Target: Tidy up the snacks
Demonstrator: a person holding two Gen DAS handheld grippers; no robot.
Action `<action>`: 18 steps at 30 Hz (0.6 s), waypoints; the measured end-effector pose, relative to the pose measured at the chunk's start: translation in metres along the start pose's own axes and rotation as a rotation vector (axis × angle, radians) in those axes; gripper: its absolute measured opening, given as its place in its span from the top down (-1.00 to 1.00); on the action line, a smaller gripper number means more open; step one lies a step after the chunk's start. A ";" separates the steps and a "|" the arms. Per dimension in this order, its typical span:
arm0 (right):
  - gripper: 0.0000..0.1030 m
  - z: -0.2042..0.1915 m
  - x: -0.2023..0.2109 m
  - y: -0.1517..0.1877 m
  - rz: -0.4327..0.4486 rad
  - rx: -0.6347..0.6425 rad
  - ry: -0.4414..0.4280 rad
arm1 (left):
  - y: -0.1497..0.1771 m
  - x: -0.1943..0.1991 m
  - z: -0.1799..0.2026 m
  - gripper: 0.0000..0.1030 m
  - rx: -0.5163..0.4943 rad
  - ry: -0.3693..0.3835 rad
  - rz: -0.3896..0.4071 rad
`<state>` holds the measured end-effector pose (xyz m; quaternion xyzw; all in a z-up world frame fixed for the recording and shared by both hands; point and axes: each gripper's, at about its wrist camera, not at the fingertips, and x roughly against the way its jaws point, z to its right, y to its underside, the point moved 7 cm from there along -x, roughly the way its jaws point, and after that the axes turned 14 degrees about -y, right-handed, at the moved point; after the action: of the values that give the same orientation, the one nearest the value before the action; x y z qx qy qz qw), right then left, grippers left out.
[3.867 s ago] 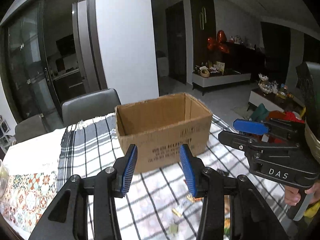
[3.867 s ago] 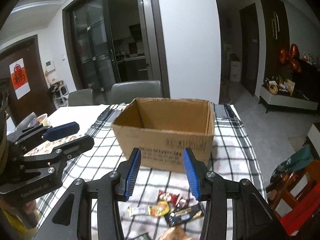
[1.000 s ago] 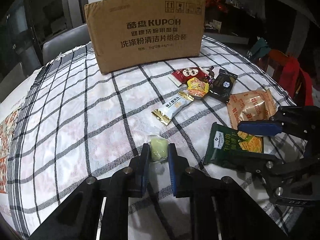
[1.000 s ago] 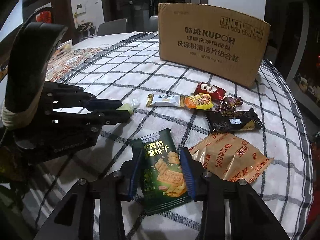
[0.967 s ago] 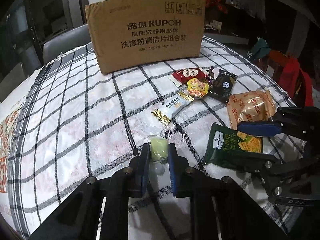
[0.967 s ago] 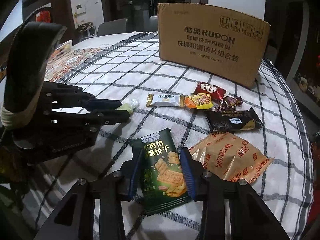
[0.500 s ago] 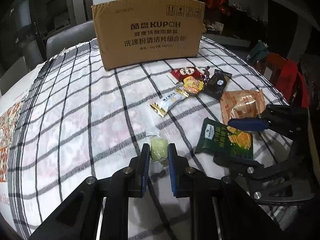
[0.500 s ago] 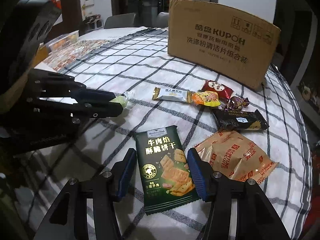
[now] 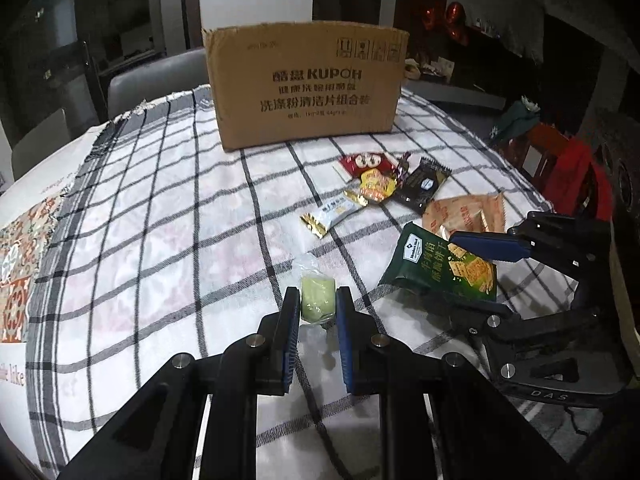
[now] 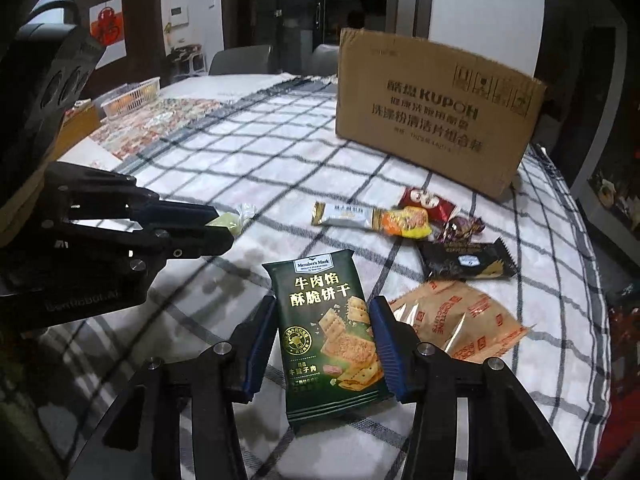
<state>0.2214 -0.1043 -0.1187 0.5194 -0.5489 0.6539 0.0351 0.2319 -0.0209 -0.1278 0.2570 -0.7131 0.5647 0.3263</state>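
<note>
2 snacks now lifted off tablecloth [image 9: 168, 208].

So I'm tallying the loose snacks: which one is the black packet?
The black packet lies between the purple candy and the orange biscuit bag, right of the green cracker pack. It alone is black.

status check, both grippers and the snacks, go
Left gripper shut on pale green candy. Right gripper shut on green cracker pack. Cardboard box ahead, path clear.
</note>
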 end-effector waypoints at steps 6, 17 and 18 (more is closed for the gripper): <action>0.06 -0.003 0.020 -0.013 0.055 -0.009 0.020 | -0.011 0.022 -0.003 0.63 0.017 -0.010 0.045; 0.06 0.009 0.058 -0.053 0.198 -0.051 0.073 | -0.057 0.046 -0.003 0.63 0.017 -0.016 0.130; 0.06 0.011 0.060 -0.057 0.208 -0.051 0.080 | -0.062 0.048 -0.003 0.63 0.018 -0.015 0.141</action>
<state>0.2357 -0.1215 -0.0380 0.4320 -0.6144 0.6603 0.0021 0.2468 -0.0317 -0.0515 0.2134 -0.7269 0.5905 0.2781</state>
